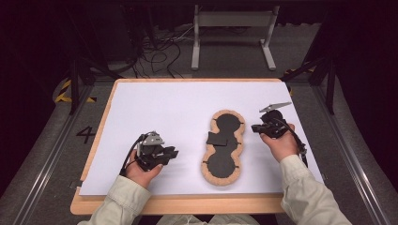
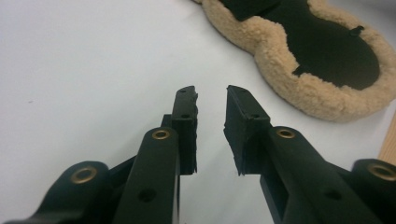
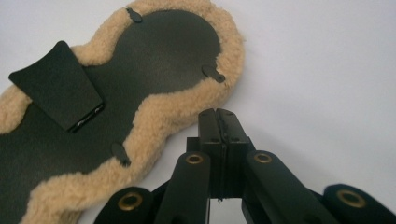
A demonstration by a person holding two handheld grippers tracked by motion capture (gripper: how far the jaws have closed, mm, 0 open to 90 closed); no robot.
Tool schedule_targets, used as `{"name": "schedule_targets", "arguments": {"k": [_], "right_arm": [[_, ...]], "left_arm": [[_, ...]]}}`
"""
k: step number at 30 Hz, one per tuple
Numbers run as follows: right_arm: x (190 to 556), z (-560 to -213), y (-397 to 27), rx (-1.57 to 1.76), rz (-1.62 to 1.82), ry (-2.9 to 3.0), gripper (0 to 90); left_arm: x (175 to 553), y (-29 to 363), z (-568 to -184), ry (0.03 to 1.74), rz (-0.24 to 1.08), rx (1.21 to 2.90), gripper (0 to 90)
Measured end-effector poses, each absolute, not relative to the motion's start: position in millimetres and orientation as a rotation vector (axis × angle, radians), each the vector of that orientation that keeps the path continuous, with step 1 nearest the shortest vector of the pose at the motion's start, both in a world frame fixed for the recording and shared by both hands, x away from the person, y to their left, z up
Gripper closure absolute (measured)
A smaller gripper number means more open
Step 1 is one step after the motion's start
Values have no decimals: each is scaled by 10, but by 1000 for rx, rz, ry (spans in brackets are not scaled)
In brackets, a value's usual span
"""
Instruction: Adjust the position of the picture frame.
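The peanut-shaped pad of tan fleece with a black leather-like face [image 1: 224, 147] lies flat near the middle of the white sheet [image 1: 155, 108], black side up, its long axis running away from the person. That layout leaves the small black rectangular flap [image 1: 217, 138] at its waist and the short black tabs along the fleece border exposed, probably so they can be reached from above. In the right gripper view the flap [image 3: 58, 84] lies flat on the black face.

The right gripper [image 1: 256, 127] sits just beside the pad's far lobe, jaws pressed fully together with nothing between them, tips aimed at the fleece edge; closed like this it seems set to prod or pin, not pinch. The left gripper [image 1: 172, 153] rests on the sheet apart from the pad's near lobe, jaws parted a little and empty, likely readied to take an edge
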State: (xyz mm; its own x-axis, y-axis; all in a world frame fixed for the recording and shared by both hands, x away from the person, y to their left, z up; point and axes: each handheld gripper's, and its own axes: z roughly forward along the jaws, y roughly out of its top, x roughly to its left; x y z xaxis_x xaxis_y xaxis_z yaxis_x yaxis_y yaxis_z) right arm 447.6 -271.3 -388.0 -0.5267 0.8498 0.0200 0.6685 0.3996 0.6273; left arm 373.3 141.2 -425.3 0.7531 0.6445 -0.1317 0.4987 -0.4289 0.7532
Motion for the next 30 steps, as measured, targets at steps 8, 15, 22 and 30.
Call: {"name": "schedule_targets", "arguments": {"k": [8, 15, 22, 30], "right_arm": [[4771, -3972, -2604, 1393, 753, 2320, 900], [4906, -4085, -2520, 1421, 702, 2305, 900], [5008, -4184, -2438, 1426, 624, 2339, 900], [5070, -4203, -2278, 1410, 641, 2346, 900]], "left_arm": [[3755, 1742, -4268, 981, 232, 2022, 669], [3757, 1857, -4278, 1038, 236, 1973, 662], [3734, 1839, -4290, 1024, 257, 2002, 653], [3751, 1777, -4334, 1016, 236, 2029, 657]]}}
